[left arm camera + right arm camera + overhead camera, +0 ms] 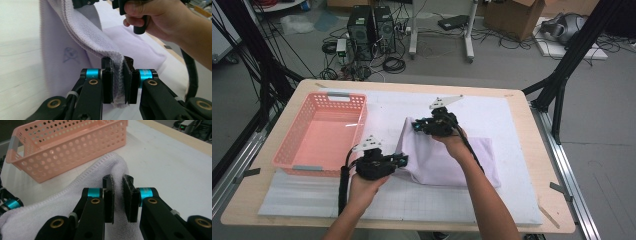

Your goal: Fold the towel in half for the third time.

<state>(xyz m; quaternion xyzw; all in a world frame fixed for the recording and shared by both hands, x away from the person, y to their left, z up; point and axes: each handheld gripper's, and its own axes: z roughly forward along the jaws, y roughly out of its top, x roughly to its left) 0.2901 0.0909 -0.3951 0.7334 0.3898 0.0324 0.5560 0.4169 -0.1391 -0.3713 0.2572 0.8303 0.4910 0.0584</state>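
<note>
Both tools are clenched on the towel's left hem: the left tool pinches the near corner, and the right tool pinches the far corner. That edge is raised off the worktop while the rest of the towel lies flat to the right, just right of the pink basket. This looks like the start of a fold. The next move likely calls for carrying the raised hem rightward over the flat part, keeping both corners level so the edges line up before releasing.
</note>
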